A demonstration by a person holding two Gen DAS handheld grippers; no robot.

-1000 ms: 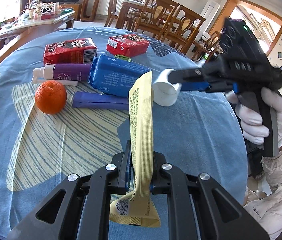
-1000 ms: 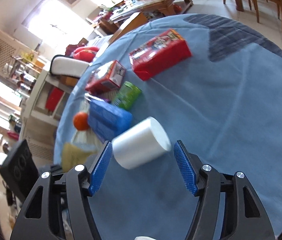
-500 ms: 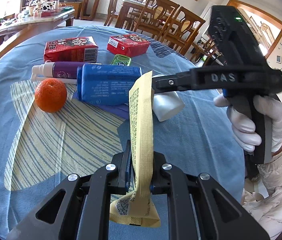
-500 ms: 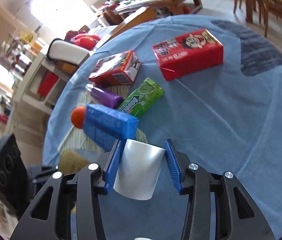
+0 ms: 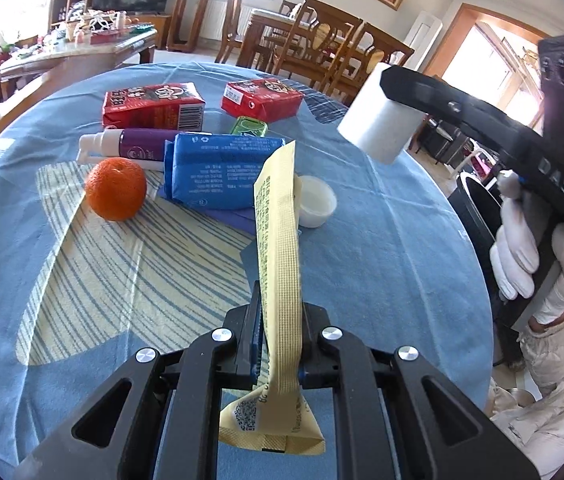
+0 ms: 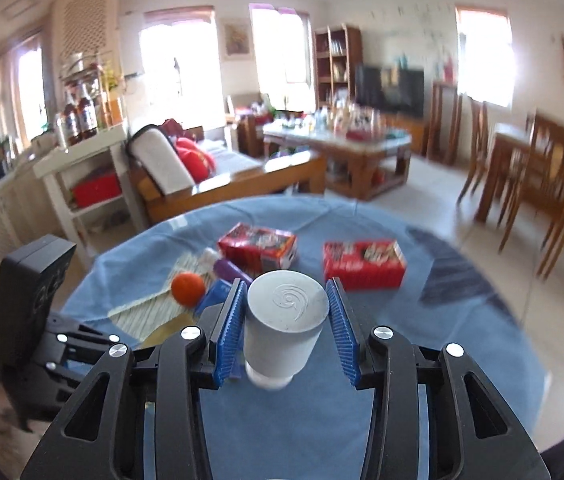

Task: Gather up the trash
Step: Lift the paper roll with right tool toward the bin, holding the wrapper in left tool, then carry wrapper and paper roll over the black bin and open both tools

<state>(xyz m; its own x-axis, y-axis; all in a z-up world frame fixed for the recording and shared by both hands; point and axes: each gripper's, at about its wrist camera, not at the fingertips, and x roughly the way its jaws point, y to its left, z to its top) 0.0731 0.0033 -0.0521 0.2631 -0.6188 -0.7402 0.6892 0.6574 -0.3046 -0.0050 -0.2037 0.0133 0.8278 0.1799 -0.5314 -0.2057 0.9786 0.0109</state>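
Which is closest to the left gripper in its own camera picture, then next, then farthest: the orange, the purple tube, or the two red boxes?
From the left gripper:
1. Orange, front left.
2. Purple tube, just behind the orange.
3. Red boxes, at the back; too close to call between them.

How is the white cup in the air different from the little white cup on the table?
The white cup in the right gripper is tall and held above the tablecloth; the little white cup is short and sits on it. The tall one is tilted with its closed end up; the little one stands open side up. Both are plain white and round.
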